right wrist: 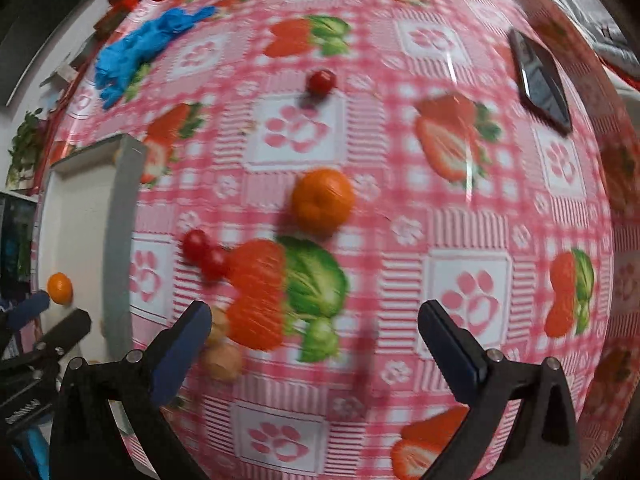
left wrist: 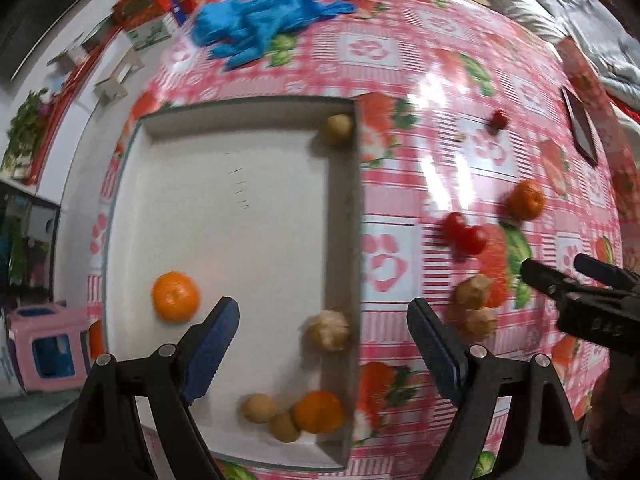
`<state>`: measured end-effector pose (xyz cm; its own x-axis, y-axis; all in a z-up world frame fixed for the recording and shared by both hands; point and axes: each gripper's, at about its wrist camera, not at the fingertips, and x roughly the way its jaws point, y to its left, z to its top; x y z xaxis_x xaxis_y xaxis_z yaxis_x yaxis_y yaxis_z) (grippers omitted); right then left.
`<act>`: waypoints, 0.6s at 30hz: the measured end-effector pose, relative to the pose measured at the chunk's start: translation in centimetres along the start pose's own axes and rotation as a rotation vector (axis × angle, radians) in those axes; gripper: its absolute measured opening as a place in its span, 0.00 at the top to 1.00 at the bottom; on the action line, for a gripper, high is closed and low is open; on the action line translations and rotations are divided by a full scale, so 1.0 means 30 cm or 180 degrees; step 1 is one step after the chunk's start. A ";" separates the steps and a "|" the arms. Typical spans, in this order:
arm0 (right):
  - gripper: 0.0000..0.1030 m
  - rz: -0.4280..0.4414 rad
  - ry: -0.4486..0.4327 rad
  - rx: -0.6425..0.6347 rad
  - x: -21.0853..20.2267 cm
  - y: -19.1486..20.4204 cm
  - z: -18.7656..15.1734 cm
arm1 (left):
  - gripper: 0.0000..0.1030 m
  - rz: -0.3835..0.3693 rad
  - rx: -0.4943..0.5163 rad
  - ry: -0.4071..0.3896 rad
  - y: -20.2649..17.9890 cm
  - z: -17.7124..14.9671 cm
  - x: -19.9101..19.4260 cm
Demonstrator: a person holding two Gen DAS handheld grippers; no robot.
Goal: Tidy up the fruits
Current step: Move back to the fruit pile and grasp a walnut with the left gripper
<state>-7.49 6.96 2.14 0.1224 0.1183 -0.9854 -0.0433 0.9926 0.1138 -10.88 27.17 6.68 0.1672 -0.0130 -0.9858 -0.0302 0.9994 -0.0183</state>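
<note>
Table: pink checked cloth (right wrist: 472,216) printed with strawberries and paw marks covers the table; both views are blurred.
Tray: white tray (left wrist: 224,208) with grey walls lies on the cloth, the landmark for all else.
Fruit in the tray: one orange (left wrist: 175,297) near its left wall; a second orange (left wrist: 319,411) in the near right corner, touching two tan round fruits (left wrist: 260,408); another tan fruit (left wrist: 329,330) by the right wall; one more (left wrist: 339,129) in the far right corner.
Fruit outside the tray: right of its wall, a pair of red tomatoes (right wrist: 204,254), an orange (right wrist: 323,199) beyond them, a single tomato (right wrist: 321,82) farther off, and two tan fruits (right wrist: 222,356) nearer the camera.
Left gripper: left gripper (left wrist: 322,344) hangs over the tray's right wall, jaws apart, nothing between them.
Right gripper: right gripper (right wrist: 316,340) hangs over the cloth right of the tray, jaws wide, empty.
Farther out: blue gloves (left wrist: 260,24) beyond the tray; a dark phone (right wrist: 540,80) far right.
</note>
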 end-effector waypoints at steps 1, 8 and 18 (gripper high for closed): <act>0.00 -0.0018 0.0028 0.0008 0.006 -0.014 -0.009 | 0.16 -0.0010 0.0033 -0.0001 -0.015 0.003 -0.001; 0.00 -0.0075 0.0171 0.0041 0.029 -0.099 -0.072 | 0.16 -0.0146 0.0210 0.0032 -0.134 0.022 0.008; 0.00 -0.0166 0.0304 0.0200 0.036 -0.276 -0.163 | 0.16 -0.0381 0.0382 0.0327 -0.297 0.035 0.114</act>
<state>-11.85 -1.28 -0.49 0.0279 0.0663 -0.9974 0.0232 0.9975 0.0670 -9.00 18.24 3.64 0.0609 -0.1291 -0.9898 0.1026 0.9872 -0.1224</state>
